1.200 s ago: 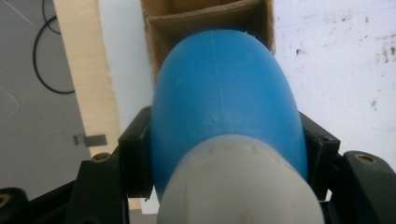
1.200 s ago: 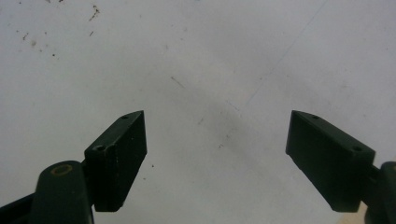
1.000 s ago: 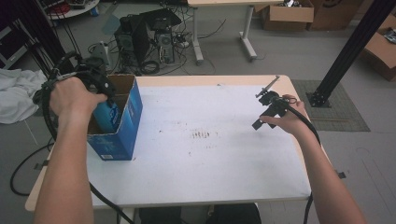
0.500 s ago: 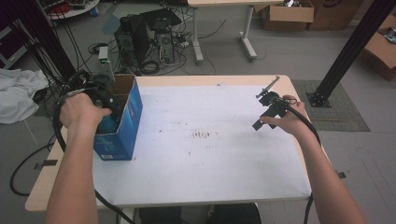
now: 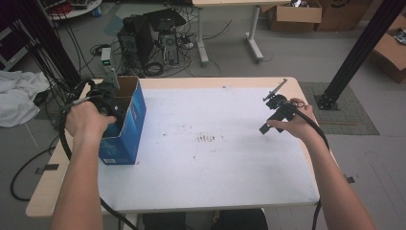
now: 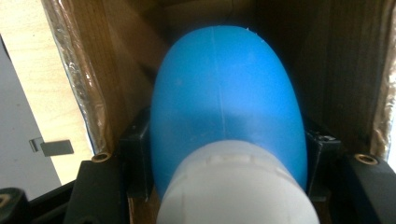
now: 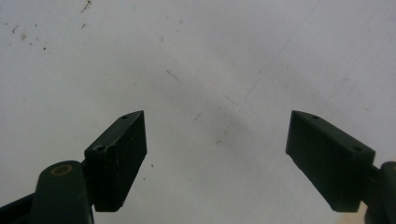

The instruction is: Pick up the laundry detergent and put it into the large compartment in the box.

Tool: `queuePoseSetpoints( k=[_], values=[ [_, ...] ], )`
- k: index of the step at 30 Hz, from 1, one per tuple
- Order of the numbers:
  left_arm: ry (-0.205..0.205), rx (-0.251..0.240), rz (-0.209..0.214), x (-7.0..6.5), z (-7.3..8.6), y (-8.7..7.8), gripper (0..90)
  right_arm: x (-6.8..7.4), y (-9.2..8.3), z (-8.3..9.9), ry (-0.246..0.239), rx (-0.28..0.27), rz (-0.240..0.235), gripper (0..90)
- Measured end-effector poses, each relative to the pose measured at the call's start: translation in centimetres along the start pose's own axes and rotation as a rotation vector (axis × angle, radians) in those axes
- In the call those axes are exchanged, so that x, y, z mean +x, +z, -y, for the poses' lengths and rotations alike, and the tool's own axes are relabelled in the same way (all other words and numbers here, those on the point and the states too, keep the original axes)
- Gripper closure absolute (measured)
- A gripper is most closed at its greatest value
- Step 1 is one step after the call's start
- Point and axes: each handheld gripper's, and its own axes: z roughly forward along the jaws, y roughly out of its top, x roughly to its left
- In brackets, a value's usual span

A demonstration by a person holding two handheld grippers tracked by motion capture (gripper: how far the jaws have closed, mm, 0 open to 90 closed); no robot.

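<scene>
Left fingers (image 6: 135,154) tight on blue bottle (image 6: 226,102) inside box (image 5: 125,120); right fingers (image 7: 121,154) wide, empty.

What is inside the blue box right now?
The left gripper clamps a blue bottle with a white cap inside the box. The bottle hides anything beneath.

Left gripper (image 6: 229,154) clamped; right gripper (image 7: 217,154) fingers spread wide.

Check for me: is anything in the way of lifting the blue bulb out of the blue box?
Nothing visible blocks it. The left gripper is shut on the blue bulb inside the blue box, whose top is open. The box's cardboard walls sit close on both sides, so a straight pull should avoid snagging.
</scene>
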Motion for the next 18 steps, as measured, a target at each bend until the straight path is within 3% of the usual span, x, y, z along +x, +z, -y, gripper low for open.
queuePoseSetpoints(
  k=[18],
  values=[
    [-0.004,0.019,-0.003,-0.20,0.14,0.21,37.1,0.19,0.06,-0.05,-0.007,0.001,-0.001,20.5]
  ],
)
